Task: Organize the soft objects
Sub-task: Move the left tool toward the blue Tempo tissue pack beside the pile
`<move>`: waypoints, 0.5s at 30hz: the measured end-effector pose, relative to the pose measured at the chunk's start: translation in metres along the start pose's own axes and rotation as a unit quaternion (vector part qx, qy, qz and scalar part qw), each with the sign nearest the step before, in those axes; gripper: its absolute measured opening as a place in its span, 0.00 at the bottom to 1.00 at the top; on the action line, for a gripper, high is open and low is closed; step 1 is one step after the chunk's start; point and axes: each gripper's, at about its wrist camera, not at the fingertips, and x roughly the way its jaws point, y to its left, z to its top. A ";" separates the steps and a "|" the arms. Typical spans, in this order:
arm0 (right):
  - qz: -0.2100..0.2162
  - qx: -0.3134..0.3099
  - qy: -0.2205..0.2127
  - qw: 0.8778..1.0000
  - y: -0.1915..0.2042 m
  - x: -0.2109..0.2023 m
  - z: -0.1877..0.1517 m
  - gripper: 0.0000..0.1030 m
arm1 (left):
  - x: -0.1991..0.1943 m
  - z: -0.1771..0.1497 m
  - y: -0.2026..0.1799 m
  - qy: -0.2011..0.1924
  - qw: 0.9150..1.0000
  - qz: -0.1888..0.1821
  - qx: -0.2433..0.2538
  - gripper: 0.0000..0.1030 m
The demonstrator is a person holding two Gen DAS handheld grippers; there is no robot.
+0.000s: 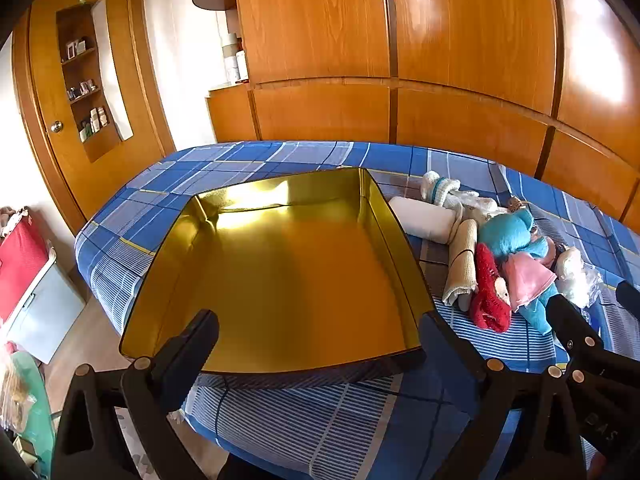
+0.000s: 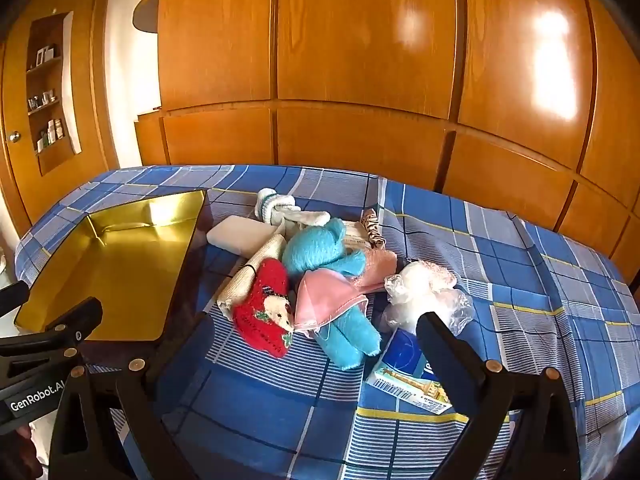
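An empty gold tin box (image 1: 280,272) (image 2: 116,264) lies open on the blue checked bedspread (image 2: 500,280). To its right is a heap of soft things: a blue plush bear (image 2: 320,252) (image 1: 512,232), a red knitted piece (image 2: 264,308) (image 1: 490,292), a pink cloth (image 2: 324,300), a beige roll (image 2: 248,276), a white pad (image 2: 240,234), white socks (image 2: 280,208) and a clear bag of white fluff (image 2: 420,292). My left gripper (image 1: 320,328) hovers open over the box's near edge. My right gripper (image 2: 316,332) hangs open just short of the heap. Neither holds anything.
A small blue and white carton (image 2: 408,376) lies by the right gripper's right finger. Wooden wardrobe doors (image 2: 360,60) rise behind the bed. A door with a shelf niche (image 1: 88,88) stands at the left. Red and grey furniture (image 1: 24,272) sits on the floor left of the bed.
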 end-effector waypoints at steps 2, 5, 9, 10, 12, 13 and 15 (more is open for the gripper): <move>0.000 -0.001 -0.001 1.000 0.000 -0.001 0.000 1.00 | -0.002 0.000 0.001 -0.002 1.000 0.000 -0.001 0.98; -0.002 -0.003 -0.004 1.000 0.001 -0.001 -0.001 1.00 | -0.003 -0.001 0.001 -0.004 1.000 0.000 -0.001 0.99; -0.001 -0.004 -0.003 1.000 0.000 0.000 -0.002 1.00 | -0.005 -0.001 0.002 -0.005 1.000 0.001 -0.001 0.99; -0.001 -0.004 -0.003 1.000 0.000 -0.001 -0.002 1.00 | -0.005 -0.001 0.002 -0.006 1.000 0.001 -0.002 0.99; -0.002 -0.004 -0.005 1.000 0.000 -0.001 -0.002 1.00 | -0.006 -0.001 0.003 -0.007 1.000 0.001 -0.002 0.99; -0.002 -0.004 -0.005 1.000 0.000 -0.001 -0.002 1.00 | -0.006 -0.001 0.003 -0.007 1.000 0.001 -0.002 0.99; -0.002 -0.002 -0.005 1.000 -0.001 0.000 -0.002 1.00 | -0.006 -0.001 0.003 -0.007 1.000 0.002 -0.002 0.99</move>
